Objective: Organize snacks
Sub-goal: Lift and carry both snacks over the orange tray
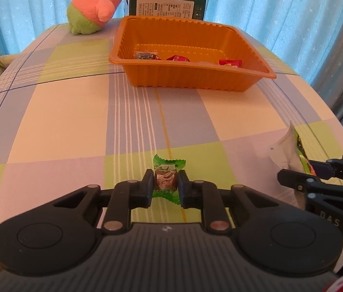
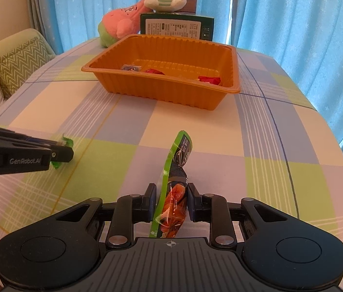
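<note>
Green-wrapped candy [image 1: 167, 178] – pinched between left gripper [image 1: 165, 187] fingers | snack packet [image 2: 175, 194] – pinched between right gripper [image 2: 172, 200] fingers

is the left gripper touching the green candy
Touching. In the left wrist view, both fingers of the left gripper press against the sides of the green-wrapped candy, with no gap on either side.

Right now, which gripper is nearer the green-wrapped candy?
Left. The left gripper has its fingers on both sides of the green-wrapped candy. The right gripper is off to its right, closed on a long snack packet.
</note>
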### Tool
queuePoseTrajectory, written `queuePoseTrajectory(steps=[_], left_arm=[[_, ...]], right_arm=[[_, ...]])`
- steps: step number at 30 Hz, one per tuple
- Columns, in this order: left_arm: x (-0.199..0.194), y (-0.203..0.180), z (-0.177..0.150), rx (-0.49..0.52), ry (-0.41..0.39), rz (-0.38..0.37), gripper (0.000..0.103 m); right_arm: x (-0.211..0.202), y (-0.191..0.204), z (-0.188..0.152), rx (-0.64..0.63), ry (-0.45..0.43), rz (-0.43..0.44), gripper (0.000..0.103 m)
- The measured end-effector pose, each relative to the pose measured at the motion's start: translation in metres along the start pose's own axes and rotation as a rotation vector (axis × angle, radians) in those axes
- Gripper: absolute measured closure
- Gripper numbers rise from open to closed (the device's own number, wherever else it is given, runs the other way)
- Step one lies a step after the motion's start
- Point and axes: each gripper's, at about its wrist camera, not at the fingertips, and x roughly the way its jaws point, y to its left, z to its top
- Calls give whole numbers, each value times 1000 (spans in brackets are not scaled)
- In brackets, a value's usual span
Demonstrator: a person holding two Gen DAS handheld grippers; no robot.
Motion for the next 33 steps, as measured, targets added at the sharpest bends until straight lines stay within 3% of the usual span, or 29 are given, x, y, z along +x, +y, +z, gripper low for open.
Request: queuePoseTrajectory(steps=[11,21,33], left_arm=[[-49,-10,-8,-56,-28,-11,85],[-87,-19,-11,-50,-62,2,85],[-109,-28,-13,-43,-90,-1,85]], right_arm=[[-35,8,8,-5,-48,16,77],[-67,20,7,-10,-79,31,77],[-87,21,6,-14,-99,28,77]])
